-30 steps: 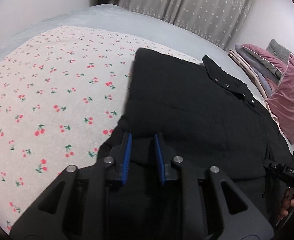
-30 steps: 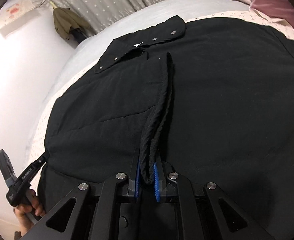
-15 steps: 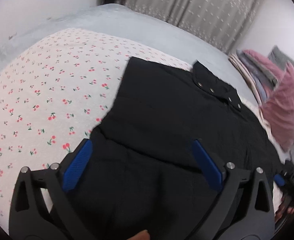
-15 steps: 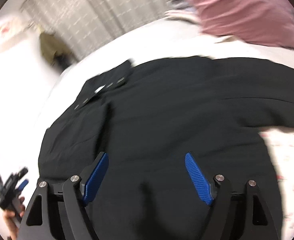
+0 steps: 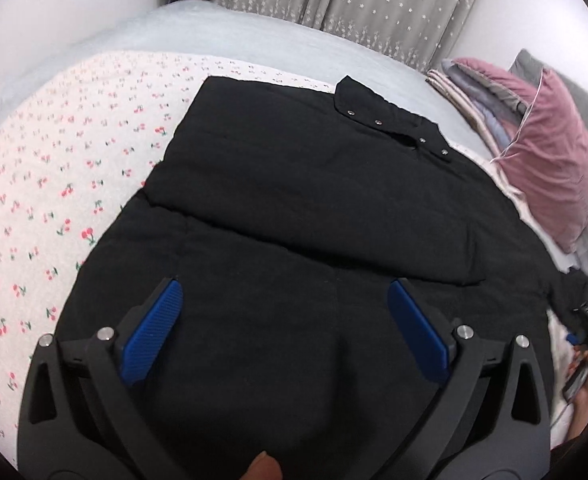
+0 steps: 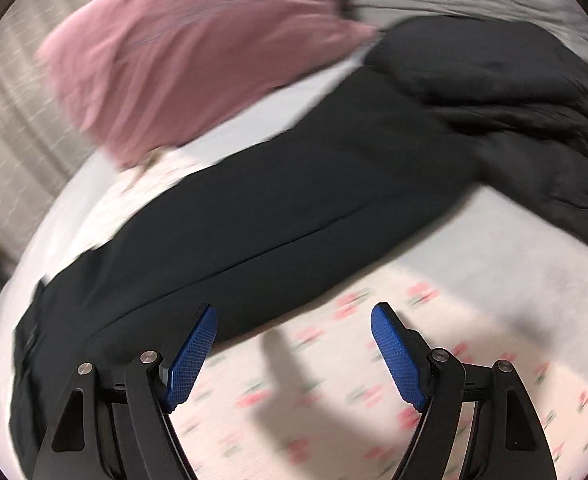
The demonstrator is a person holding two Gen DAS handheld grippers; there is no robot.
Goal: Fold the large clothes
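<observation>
Lying flat, black quilted coat [image 5: 294, 184], snap-studded collar.

This was a bedroom in a home. A wide bed [image 5: 277, 36] filled both views, spread with a white cotton sheet printed with small red cherries [image 5: 53, 184] over a pale grey cover. A plump dusty-pink pillow [image 5: 550, 160] leaned beside a stack of folded pink and lilac blankets [image 5: 474, 96] near the head. Behind the bed hung grey curtains dotted with small white stars [image 5: 366, 4], against plain white walls [image 5: 61, 4]
</observation>
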